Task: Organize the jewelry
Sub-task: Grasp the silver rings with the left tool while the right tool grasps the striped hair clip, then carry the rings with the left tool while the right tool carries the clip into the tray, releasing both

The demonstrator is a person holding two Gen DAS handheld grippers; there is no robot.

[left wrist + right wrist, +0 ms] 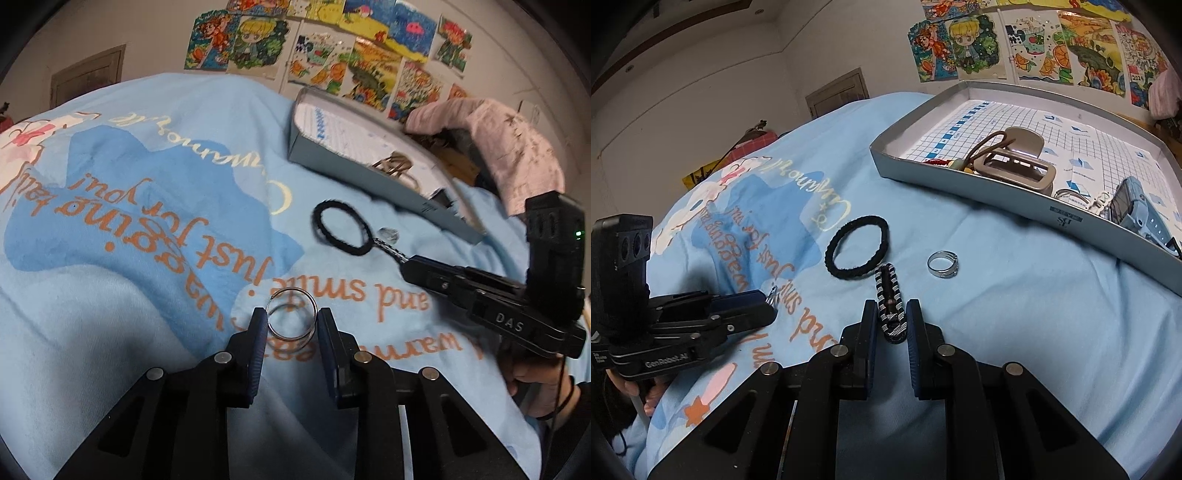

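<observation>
My left gripper is closed around a pair of thin silver bangles, its pads touching them on both sides; it also shows in the right wrist view. My right gripper is shut on a black-and-silver braided chain bracelet, which lies on the blue blanket; it also shows in the left wrist view. A black hair tie lies just beyond the bracelet's tip. A silver ring lies to its right. A grey box lid holds a taupe hair claw, a brown elastic and a blue watch.
Everything rests on a light blue blanket with orange lettering and a cartoon print. A pink cloth lies beyond the box. Colourful drawings hang on the wall behind.
</observation>
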